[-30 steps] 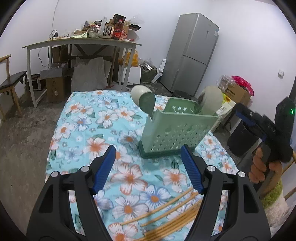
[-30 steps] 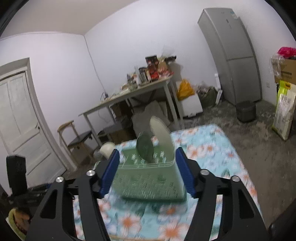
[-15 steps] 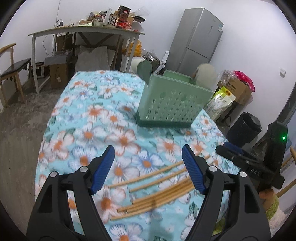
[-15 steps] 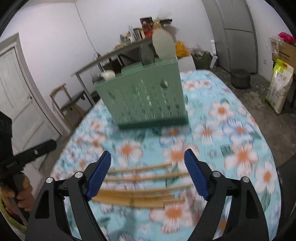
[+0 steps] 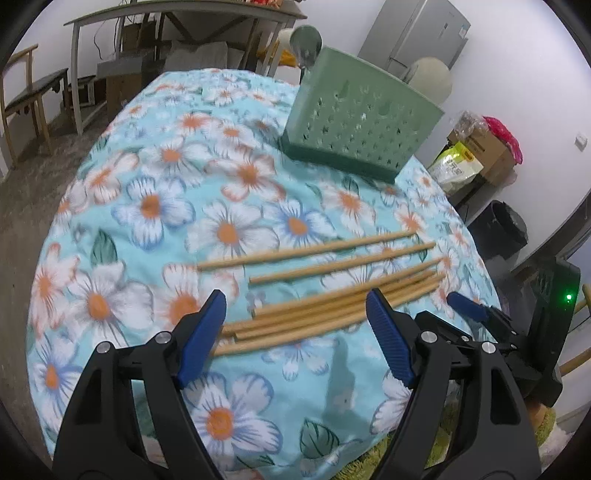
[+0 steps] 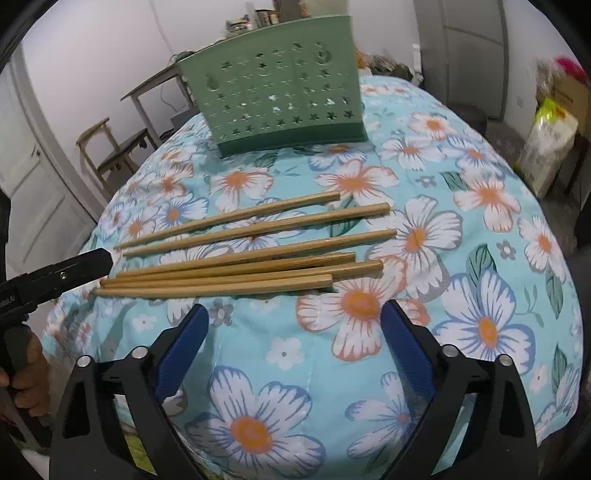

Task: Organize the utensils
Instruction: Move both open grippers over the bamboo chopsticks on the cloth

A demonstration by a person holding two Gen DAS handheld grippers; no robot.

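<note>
6 chopsticks (image 6: 243, 258) are laid flat on the desk (image 6: 461, 295), in front of the green holder (image 6: 280, 88). Left gripper (image 5: 295, 332) fingers spread, nothing pinched; right gripper (image 6: 295, 343) fingers opening, empty.

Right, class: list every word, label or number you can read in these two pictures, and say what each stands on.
Nothing reads whole.
Left gripper: white lettering on its side in the right wrist view, cut off at the edge, unreadable.
Yellow-green bag: print too blurred to read.
Fridge: sticker too small to read.
</note>
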